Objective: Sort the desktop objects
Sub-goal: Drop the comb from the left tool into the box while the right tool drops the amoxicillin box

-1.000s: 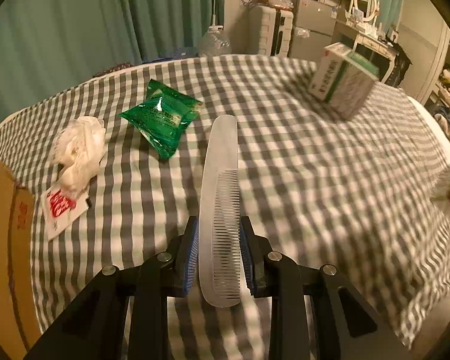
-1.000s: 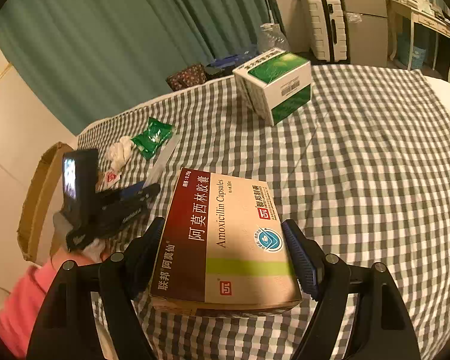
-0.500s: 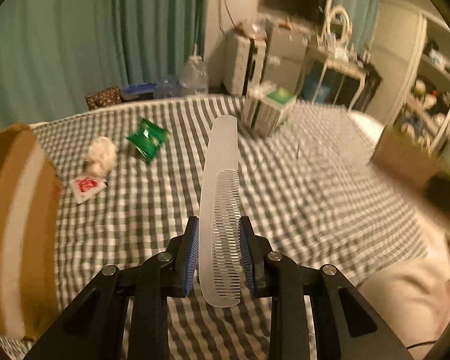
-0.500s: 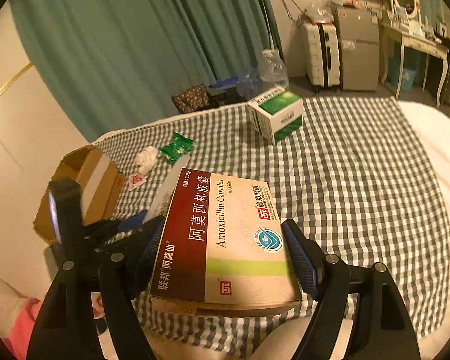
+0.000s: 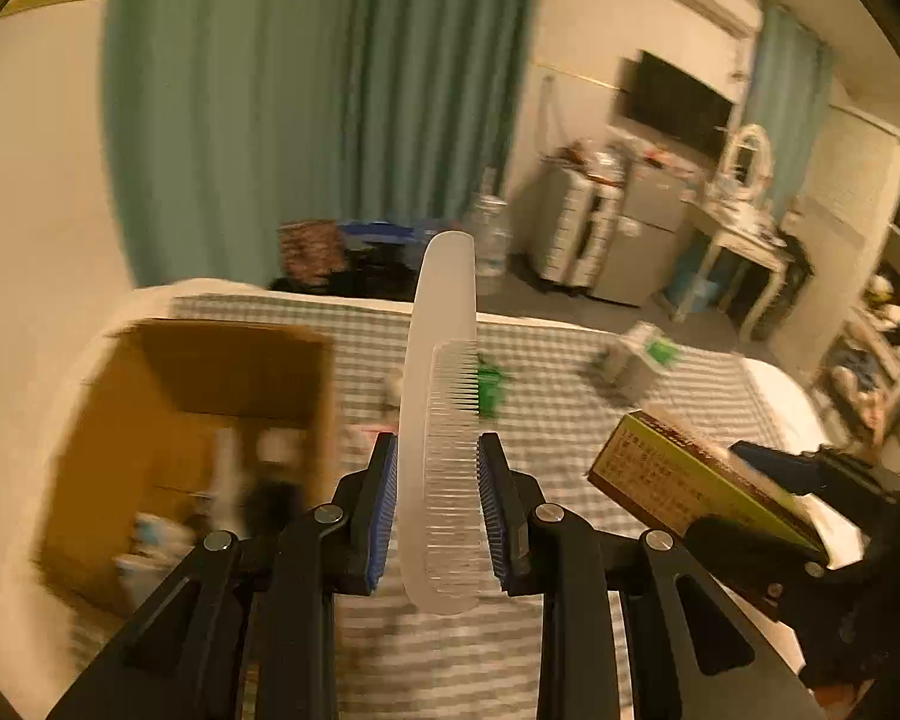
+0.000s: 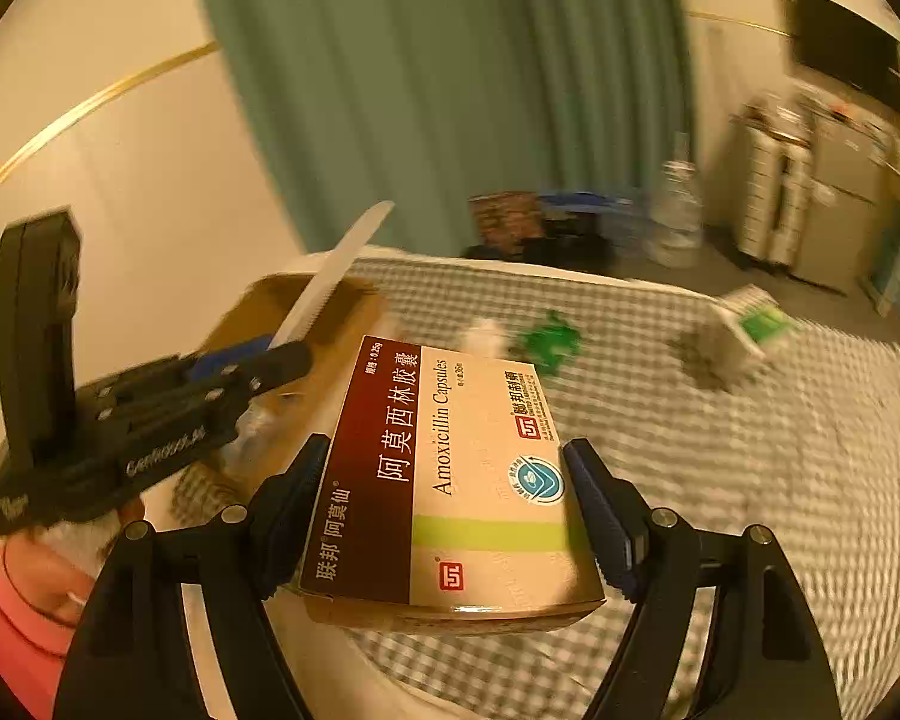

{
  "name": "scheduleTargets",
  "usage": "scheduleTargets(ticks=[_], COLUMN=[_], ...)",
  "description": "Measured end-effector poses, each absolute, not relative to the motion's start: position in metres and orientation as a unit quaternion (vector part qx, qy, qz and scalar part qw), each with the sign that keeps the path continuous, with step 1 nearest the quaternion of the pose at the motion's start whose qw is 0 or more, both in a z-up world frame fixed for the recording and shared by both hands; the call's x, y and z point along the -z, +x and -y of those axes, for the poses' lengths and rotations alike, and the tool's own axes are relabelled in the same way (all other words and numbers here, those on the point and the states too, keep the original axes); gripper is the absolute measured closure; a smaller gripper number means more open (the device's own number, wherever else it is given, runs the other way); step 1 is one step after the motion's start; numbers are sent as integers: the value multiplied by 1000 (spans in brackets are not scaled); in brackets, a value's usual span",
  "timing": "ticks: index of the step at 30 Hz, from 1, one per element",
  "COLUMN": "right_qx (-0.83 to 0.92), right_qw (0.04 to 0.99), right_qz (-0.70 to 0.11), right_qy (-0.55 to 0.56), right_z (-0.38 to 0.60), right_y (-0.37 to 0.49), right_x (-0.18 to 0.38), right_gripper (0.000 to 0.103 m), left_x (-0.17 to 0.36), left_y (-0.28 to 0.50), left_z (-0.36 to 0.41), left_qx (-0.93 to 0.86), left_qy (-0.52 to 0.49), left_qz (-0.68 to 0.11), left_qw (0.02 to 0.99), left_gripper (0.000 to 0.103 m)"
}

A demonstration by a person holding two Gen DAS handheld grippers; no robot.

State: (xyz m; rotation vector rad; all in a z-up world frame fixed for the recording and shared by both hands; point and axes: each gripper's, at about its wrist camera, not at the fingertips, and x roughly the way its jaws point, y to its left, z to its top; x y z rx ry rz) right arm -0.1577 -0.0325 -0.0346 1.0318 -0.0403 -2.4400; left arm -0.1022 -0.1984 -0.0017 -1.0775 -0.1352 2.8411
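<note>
A: Left wrist view. Left gripper (image 5: pixel 438 516) clamped on the translucent comb (image 5: pixel 441 420), blue pads against both long edges; comb runs up the centre of the frame, tip over the far edge of the checked cloth (image 5: pixel 546 420)

B: Right wrist view. Right gripper (image 6: pixel 450 510) closed on the Amoxicillin box (image 6: pixel 450 480), lower centre, label side up, held above the cloth

A: Cardboard box (image 5: pixel 192 438) fills my middle left, open, blurred items inside. Contents not legible

B: Here only its rim (image 6: pixel 282 300) shows, mid left, partly behind the left gripper (image 6: pixel 198 384) and the comb (image 6: pixel 336 270) slanting to upper right

A: Medicine carton seen edge-on at my lower right (image 5: pixel 696 480), yellow-green side face; the printed top is yours alone

B: Green packet (image 6: pixel 549 339) and a white-green carton (image 6: pixel 744 330) lie on the cloth, centre and right, well apart. White wad (image 6: pixel 486 333) just left of the packet. All motion-blurred

A: Packet (image 5: pixel 489 390) sits right behind the comb teeth here; carton (image 5: pixel 642 354) right of centre
</note>
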Motion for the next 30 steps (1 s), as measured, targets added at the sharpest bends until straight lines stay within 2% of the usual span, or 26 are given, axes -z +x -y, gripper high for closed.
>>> scheduleTargets(ticks=[7,14,16,18,19,22,26,30], right_qx=[871,852,848,847,847,857,871,888], right_qw=[304,320,317,309,308,298,269,235], right_qz=[-20,-25,-17,-4,3,50,110,114], right_qy=[386,414,424,433,433,417,396,379], right_z=[151,217,223,224,222,205,170,127], right_y=[-195,-234,-245,-252,-256,-257,-251,-235], right_x=[50,92,103,110,111,108,96,77], right_gripper=[26,25,24,16,16,16,16,16], left_x=[38,88,99,104,106,105,96,71], left_y=[-107,-112,-113,-112,-111,-105,-96,-79], left_z=[295,335,338,334,333,328,317,291], left_qx=[-925,-910,-907,-903,-904,-911,-915,-928], left_qy=[-375,-409,-413,-417,-412,-400,-393,-365], left_qz=[30,55,45,26,23,44,25,3], left_qw=[-45,-52,-66,-99,-109,-94,-89,-80], left_gripper=[77,76,65,21,17,17,15,6])
